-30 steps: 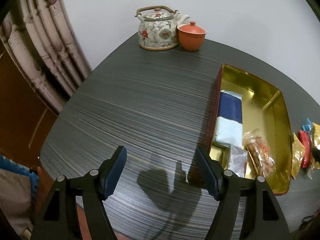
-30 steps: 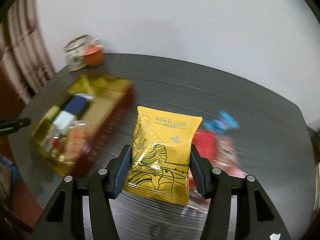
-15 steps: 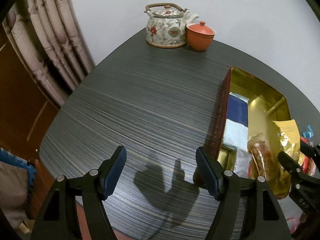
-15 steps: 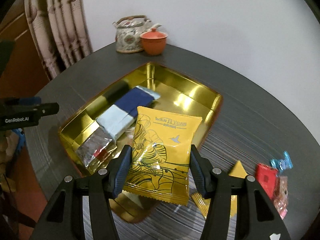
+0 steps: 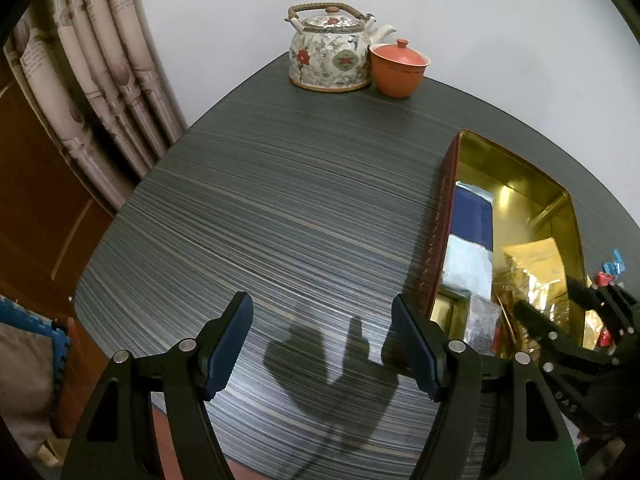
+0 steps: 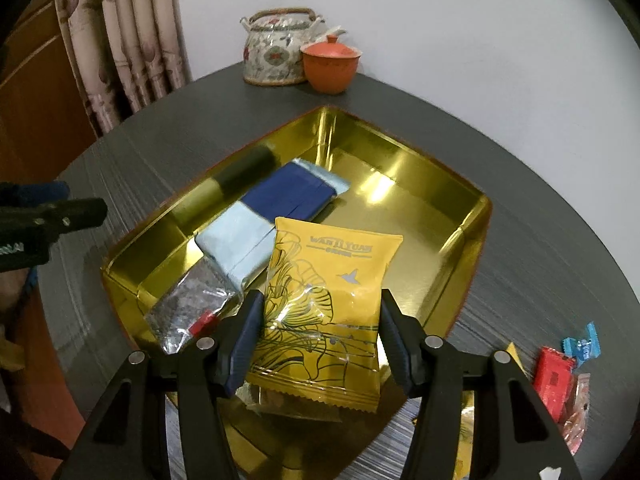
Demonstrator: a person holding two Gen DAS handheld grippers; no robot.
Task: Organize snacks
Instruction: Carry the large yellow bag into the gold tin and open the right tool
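The left wrist view looks steeply down from close above the dark striped table [image 5: 280,220], its own fingers at 6 o'clock. The floral teapot [image 5: 330,54] stands far off at 12 o'clock, and the gold tray [image 5: 556,208] is cut off at 3 o'clock. The right wrist view also tilts down, hovering just over the gold tray [image 6: 440,168], which fills its centre, with the teapot [image 6: 276,50] at 12 o'clock. Both views share teapot, tray and tabletop. Each camera catches the other gripper at its frame edge.
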